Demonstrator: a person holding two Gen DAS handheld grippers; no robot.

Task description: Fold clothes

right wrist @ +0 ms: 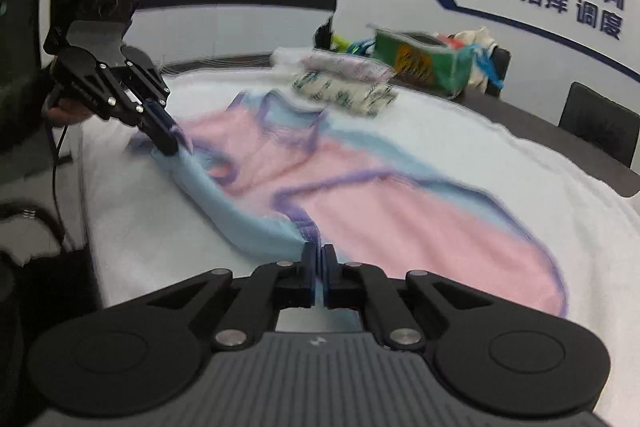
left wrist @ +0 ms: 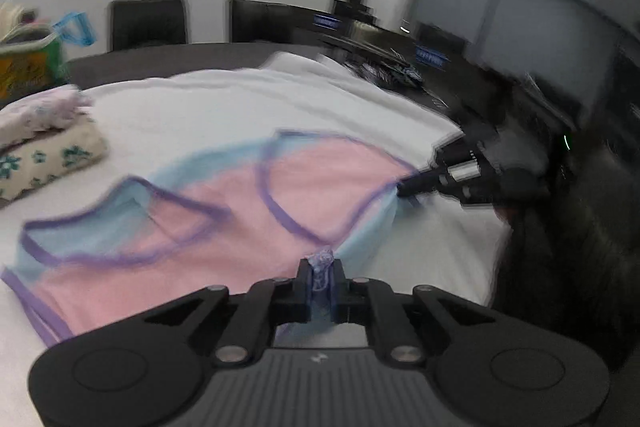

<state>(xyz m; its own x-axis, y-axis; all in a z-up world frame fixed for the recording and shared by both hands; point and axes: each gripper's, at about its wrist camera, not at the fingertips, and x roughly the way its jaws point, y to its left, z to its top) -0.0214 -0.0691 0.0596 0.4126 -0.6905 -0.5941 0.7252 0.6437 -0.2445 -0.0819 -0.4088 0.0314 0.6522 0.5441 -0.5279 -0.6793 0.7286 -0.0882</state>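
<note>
A pink and light-blue sleeveless top with purple trim point(left wrist: 224, 211) point(right wrist: 360, 195) lies spread on the white cloth-covered table point(left wrist: 240, 107) point(right wrist: 520, 179). My left gripper point(left wrist: 320, 267) is shut on a bunched purple-trimmed edge of the top; it also shows from the right wrist view as the left gripper point(right wrist: 168, 143), clamping the far corner. My right gripper point(right wrist: 319, 255) is shut on the near blue edge; in the left wrist view the right gripper point(left wrist: 404, 189) pinches the top's right corner. The blue edge between the two grips is pulled taut.
Folded floral clothes point(left wrist: 44, 143) point(right wrist: 348, 87) are stacked at the table's far side. A green bag point(left wrist: 28, 63) point(right wrist: 424, 63) with laundry stands behind them. Dark chairs point(left wrist: 148, 23) point(right wrist: 600, 123) line the wall. The table edge point(left wrist: 496, 227) drops off near the right gripper.
</note>
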